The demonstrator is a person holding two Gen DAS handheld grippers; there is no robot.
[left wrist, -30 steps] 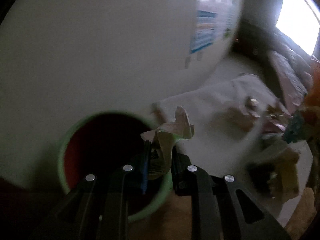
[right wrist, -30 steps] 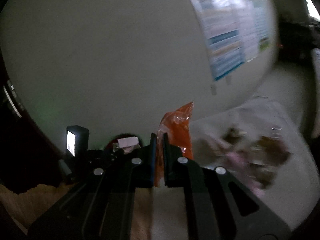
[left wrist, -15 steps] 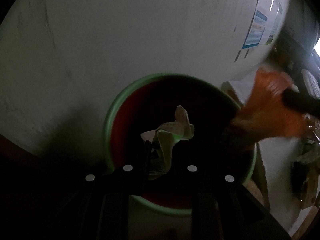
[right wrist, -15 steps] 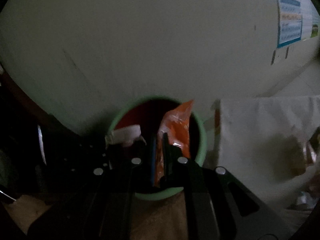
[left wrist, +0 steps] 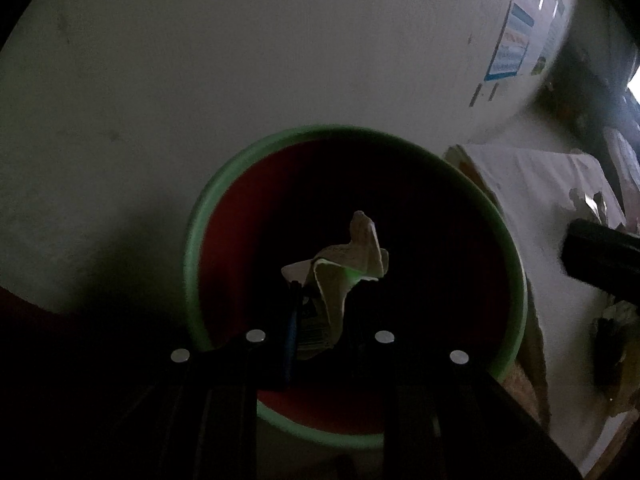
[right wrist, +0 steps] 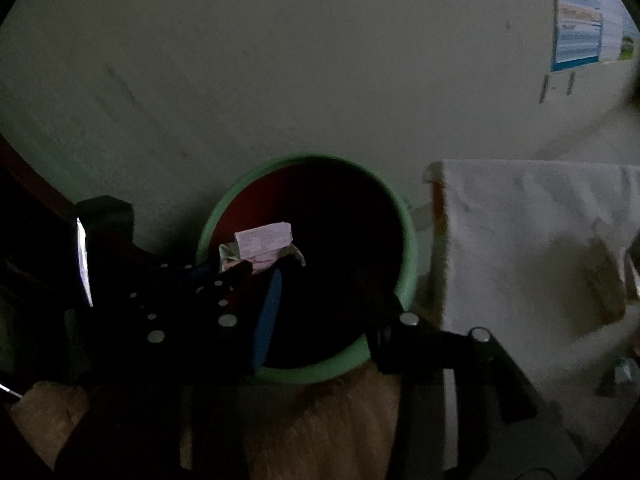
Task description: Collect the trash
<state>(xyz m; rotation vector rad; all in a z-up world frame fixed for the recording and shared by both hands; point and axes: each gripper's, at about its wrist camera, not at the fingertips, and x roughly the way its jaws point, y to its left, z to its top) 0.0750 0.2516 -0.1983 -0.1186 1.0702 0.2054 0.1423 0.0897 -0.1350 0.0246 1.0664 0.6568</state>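
A round bin with a green rim and red inner wall stands against a pale wall; it also shows in the right wrist view. My left gripper is shut on a crumpled pale wrapper and holds it over the bin's mouth. In the right wrist view the left gripper shows with the wrapper over the bin. My right gripper is open and empty above the bin, its jaws wide apart. The orange wrapper is not in sight; the bin's inside is dark.
A white cloth with several pieces of litter lies right of the bin; it also shows in the left wrist view. A poster hangs on the wall. The right gripper's body shows at the right edge. Tan floor lies below.
Both grippers moved from the cloth to above the bin. My right gripper opened and the orange wrapper it held is gone from view. My left gripper still holds the pale wrapper.
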